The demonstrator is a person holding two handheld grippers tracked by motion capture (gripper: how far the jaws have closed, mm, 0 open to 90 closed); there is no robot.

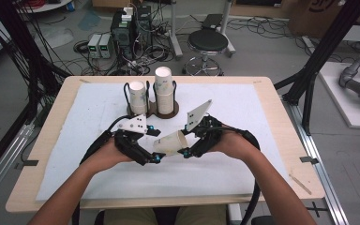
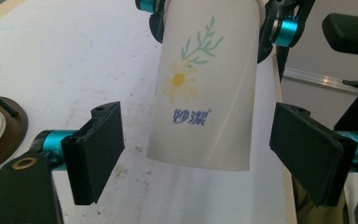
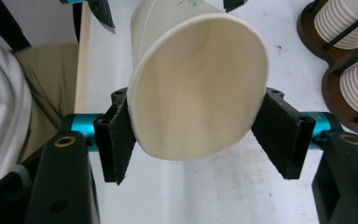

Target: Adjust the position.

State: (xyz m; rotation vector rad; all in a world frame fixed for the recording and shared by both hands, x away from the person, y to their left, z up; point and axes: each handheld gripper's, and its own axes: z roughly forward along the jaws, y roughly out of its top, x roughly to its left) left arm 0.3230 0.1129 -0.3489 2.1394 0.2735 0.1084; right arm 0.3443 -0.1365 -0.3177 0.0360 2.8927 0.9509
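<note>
A white paper cup (image 1: 171,143) with a printed yellow flower and blue lettering (image 2: 205,93) hangs on its side above the white mat, between the two grippers. My right gripper (image 1: 185,140) is shut on it near the rim, and both pads (image 3: 116,140) press the mouth into an oval (image 3: 196,93). My left gripper (image 1: 154,143) is open around the cup's bottom end. Its pads (image 2: 98,149) stand clear of the cup wall on both sides.
A dark wooden holder (image 1: 168,112) with two stacks of paper cups (image 1: 164,89) stands at the back middle of the white mat (image 1: 98,112); it also shows at the right (image 3: 345,88). A stool (image 1: 208,42) and computers stand on the floor beyond the table.
</note>
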